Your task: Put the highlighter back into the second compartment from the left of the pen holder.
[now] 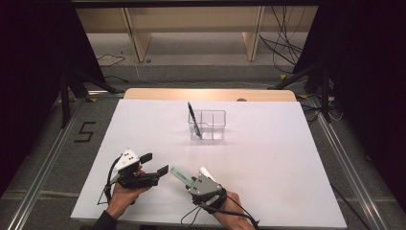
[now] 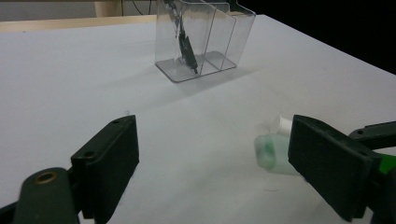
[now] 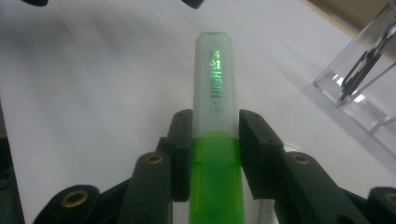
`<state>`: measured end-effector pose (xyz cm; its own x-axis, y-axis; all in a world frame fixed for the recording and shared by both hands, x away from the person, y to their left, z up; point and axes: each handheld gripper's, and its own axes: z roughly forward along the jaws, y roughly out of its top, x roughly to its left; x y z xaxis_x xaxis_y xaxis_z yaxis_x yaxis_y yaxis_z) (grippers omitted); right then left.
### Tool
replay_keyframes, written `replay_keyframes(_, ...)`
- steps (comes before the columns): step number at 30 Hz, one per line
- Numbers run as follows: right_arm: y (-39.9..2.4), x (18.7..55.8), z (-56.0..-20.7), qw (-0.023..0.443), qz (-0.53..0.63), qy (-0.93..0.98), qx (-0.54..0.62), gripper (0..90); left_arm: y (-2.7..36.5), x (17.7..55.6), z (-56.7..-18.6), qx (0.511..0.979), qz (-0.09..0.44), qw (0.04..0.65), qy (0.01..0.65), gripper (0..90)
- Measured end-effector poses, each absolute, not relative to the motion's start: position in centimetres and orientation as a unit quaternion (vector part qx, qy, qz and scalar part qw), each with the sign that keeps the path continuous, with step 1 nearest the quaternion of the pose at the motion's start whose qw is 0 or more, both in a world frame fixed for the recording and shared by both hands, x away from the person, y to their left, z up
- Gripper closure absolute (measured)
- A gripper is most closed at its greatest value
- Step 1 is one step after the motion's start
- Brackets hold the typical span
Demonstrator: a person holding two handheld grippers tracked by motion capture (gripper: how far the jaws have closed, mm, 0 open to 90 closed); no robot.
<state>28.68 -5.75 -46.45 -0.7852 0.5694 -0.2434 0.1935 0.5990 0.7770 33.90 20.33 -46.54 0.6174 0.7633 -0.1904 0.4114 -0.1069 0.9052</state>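
High view: a white table (image 1: 268, 158) carried a clear plastic organizer (image 1: 209, 124) with several compartments, set toward the far middle. A black pen (image 1: 192, 115) stood tilted in the organizer's left compartment. Near the front edge, the left gripper (image 1: 157, 164) was held in a hand (image 1: 123, 194) with its jaws spread apart and nothing between them. Just to its right, the right gripper (image 1: 184, 178) was held in the other hand (image 1: 234, 211) and pinched a green highlighter (image 1: 181, 175), whose pale cap end pointed left and far, toward the left gripper. The two grippers sat near each other, apart, both well away from the organizer.

Left gripper view: the two black jaws stood wide apart over bare table, nothing between them. The highlighter's frosted cap (image 2: 271, 151) showed beside the right-hand jaw, partly hidden by it. A small white object (image 2: 286, 123) lay just behind the cap; what it was could not be told. The organizer (image 2: 224, 37) stood far off with the pen (image 2: 187, 49) leaning inside one compartment.

Right gripper view: the jaws were pressed against both sides of the highlighter (image 3: 215, 154), gripping near where the frosted cap met the green body. The cap pointed away from the camera, over the table. The organizer (image 3: 364, 93) appeared at the far right edge, the pen (image 3: 362, 67) dark inside it.
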Motion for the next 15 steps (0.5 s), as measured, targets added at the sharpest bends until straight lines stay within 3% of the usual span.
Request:
replay_keyframes(10,-6.2,25.9,-46.5,0.356,0.341,0.865,0.092,67.5,20.1,34.1,-46.6,0.726,0.161,0.533,0.405,15.9)
replay_keyframes(15,-6.5,25.4,-46.7,0.375,0.334,0.863,0.057,67.5,20.1,34.3,-46.6,0.727,0.152,0.534,0.404,15.9)
